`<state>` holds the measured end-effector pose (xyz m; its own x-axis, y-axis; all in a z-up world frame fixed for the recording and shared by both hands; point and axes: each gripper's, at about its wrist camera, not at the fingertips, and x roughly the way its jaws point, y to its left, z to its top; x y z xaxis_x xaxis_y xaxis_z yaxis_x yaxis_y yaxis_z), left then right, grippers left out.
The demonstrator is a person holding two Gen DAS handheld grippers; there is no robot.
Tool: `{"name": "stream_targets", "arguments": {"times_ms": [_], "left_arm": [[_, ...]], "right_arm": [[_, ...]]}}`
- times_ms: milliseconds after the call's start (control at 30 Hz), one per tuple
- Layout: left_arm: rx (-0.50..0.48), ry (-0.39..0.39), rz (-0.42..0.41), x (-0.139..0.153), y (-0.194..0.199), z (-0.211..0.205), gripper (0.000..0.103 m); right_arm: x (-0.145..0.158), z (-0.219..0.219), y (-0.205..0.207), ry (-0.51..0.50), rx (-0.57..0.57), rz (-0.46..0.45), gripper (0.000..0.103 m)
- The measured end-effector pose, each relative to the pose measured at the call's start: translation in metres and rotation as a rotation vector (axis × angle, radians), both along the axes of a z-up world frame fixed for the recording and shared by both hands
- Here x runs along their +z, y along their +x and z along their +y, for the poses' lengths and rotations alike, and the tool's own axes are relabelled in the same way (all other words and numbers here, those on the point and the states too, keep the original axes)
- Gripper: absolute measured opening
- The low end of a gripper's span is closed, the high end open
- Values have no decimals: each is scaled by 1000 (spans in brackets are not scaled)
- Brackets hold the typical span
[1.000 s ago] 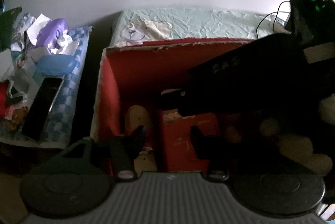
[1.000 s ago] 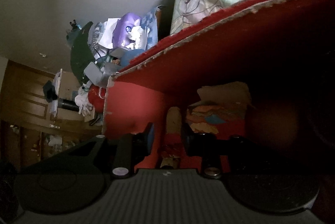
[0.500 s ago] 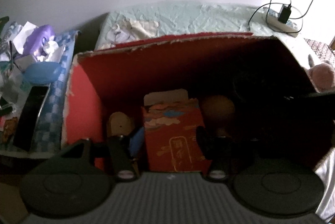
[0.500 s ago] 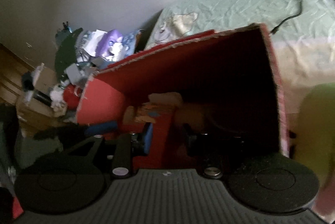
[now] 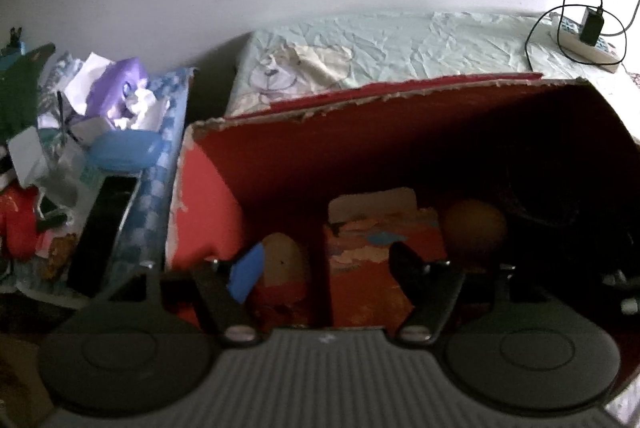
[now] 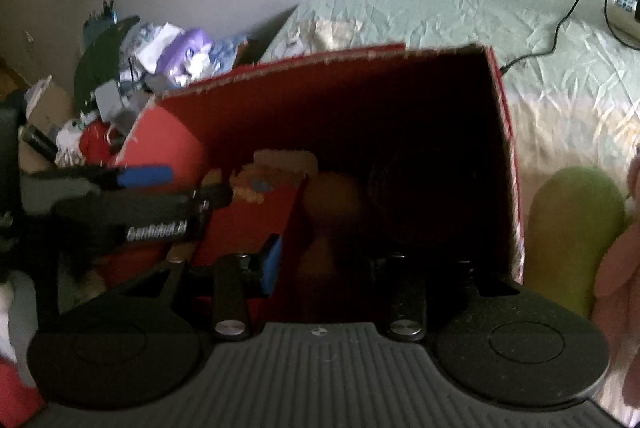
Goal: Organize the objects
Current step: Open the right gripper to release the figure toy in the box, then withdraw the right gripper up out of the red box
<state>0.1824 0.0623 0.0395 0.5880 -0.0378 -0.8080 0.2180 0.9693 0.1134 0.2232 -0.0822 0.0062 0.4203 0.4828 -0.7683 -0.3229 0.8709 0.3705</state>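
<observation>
Our left gripper (image 5: 324, 264) stands wide, empty, straddling the small red carton (image 5: 380, 268) that sits upright inside the big red cardboard box (image 5: 360, 132) on the bed. Our right gripper (image 6: 328, 264) also gapes, holding nothing. We judge the carton light, thin-walled and crushable; its 2 flat side faces, low down, look like the safest hold.

Right gripper (image 6: 334, 260) spread wide at red box (image 6: 506, 132) mouth; left gripper (image 6: 192, 184) reaches in from left; green plush (image 6: 572, 228) outside right wall.
</observation>
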Motion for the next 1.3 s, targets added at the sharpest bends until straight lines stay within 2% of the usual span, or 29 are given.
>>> {"name": "stream_targets", "arguments": {"times_ms": [133,367,800,1000,1200,1300], "left_arm": [[-12,30,-13,-4,3,-5,74],[-66,145,25,-13,3,-19,75],[-133,195,90,-17,-13,-23,79],[-118,174,86,-16,-14,-22,80],[-110,152,65,-14,-15,-21,80],[-117,125,67,-14,-14,-19,80]], "right_arm": [[-2,2,-6,-14,15,25,43],[-6,4,-20,-12,32,98,43],[-3,-2,-31,40,22,212,44],[1,-5,-31,38,18,176,44],[15,-11,-29,3,-31,39,47],[13,-14,-26,35,-61,22,46]]}}
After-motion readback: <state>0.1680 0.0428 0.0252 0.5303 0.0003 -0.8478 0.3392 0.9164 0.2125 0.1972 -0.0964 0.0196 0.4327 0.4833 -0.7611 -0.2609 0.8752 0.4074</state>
